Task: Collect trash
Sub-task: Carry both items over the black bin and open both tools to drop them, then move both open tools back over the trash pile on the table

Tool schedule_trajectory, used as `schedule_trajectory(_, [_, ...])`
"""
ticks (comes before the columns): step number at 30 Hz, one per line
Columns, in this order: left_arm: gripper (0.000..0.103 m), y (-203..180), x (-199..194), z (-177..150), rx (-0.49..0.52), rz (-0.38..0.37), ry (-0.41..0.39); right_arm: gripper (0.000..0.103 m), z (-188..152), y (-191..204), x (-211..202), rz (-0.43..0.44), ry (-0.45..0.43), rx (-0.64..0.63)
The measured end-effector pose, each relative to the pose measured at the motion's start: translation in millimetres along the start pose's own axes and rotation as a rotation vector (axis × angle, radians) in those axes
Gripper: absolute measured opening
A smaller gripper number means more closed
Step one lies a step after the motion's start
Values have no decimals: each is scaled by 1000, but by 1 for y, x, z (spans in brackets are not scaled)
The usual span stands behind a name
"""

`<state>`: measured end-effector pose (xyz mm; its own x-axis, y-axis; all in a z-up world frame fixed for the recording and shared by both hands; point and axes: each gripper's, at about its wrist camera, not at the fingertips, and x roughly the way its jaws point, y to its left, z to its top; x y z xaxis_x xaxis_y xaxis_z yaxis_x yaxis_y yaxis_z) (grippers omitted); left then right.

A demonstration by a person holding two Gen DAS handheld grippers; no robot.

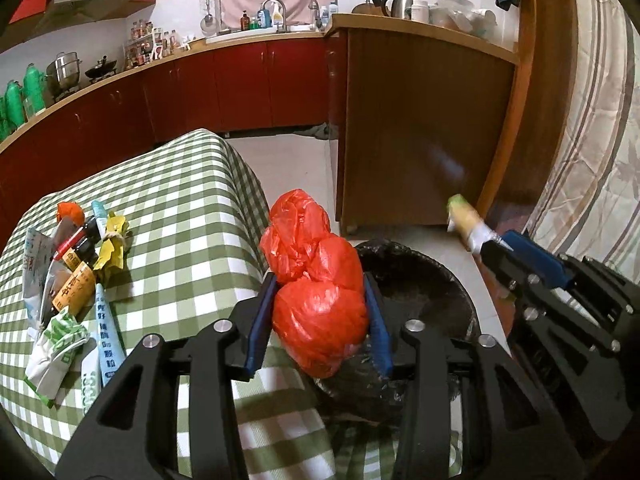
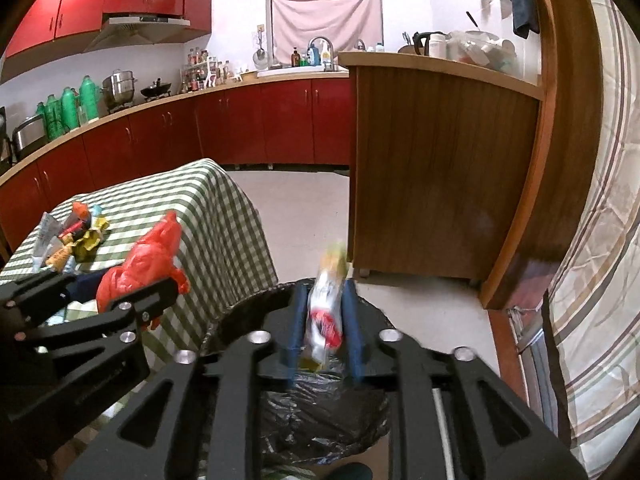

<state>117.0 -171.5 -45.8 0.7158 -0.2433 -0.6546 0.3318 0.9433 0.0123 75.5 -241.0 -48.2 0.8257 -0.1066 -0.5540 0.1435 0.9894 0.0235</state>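
Through my left wrist camera, my left gripper (image 1: pixel 320 312) is clamped on a crumpled red plastic bag (image 1: pixel 316 276), held over the near rim of the black-lined trash bin (image 1: pixel 436 280) beside the green-checked table (image 1: pixel 188 216), where a pile of wrappers and tubes (image 1: pixel 72 280) lies; my right gripper (image 1: pixel 494 240) shows at the right edge, pinching a yellow-and-white wrapper (image 1: pixel 466 220). Through my right wrist camera, my right gripper (image 2: pixel 324 320) grips that blurred wrapper (image 2: pixel 326 300) above the bin (image 2: pixel 320 412), with the left gripper (image 2: pixel 156 292) and its red bag (image 2: pixel 144 264) just left.
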Motion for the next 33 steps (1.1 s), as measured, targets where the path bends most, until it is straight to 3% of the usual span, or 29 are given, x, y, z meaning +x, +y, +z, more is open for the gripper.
schedule_trajectory(1, [58, 0, 1, 2, -5, -2, -2, 43, 0, -2, 1, -5, -3, 7])
schedule_trajectory(3, [61, 1, 2, 3, -13, 3, -6, 47, 1, -5, 2, -13, -7, 19])
schedule_trajectory(10, [62, 6, 1, 4, -34, 9, 0, 47, 2, -5, -1, -17, -6, 24])
schedule_trajectory(18, [62, 34, -30, -2, -71, 51, -23, 47, 8, 21, -14, 39, -20, -2])
schedule_trajectory(33, [63, 151, -106, -60, -219, 285, -12, 47, 5, 107, -40, 203, -35, -112])
